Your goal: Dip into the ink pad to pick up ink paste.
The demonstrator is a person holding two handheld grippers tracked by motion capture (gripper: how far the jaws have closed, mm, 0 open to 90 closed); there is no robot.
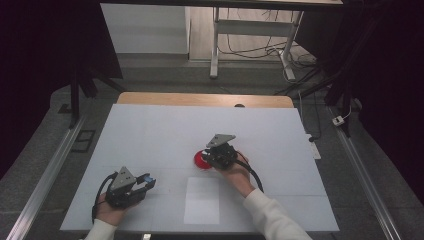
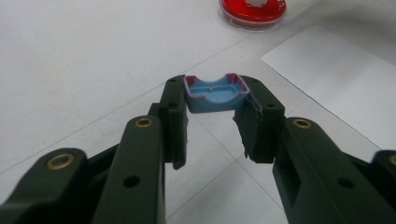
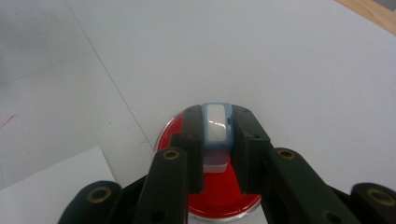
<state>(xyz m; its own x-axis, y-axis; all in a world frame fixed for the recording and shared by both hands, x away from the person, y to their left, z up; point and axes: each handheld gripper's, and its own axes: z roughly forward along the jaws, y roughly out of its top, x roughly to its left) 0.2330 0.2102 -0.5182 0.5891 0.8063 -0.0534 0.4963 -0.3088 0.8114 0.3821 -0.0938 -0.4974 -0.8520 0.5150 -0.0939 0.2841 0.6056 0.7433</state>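
A round red dish [image 1: 202, 160] with a clear rim lies near the table's middle; it also appears at the top of the left gripper view as the red dish [image 2: 252, 10] and under the right jaws as the red dish [image 3: 224, 191]. My right gripper [image 1: 210, 156] hovers over its right side, shut on a small white and light-blue block [image 3: 216, 126]. My left gripper [image 1: 148, 181] rests at the front left, shut on a little blue tray-shaped piece [image 2: 215, 94] with reddish rim stains.
A white sheet of paper [image 1: 201, 200] lies at the front centre of the white table [image 1: 150, 130]. A wooden strip [image 1: 205, 99] edges the far side. Beyond stand desk legs and cables [image 1: 280, 50] on the floor.
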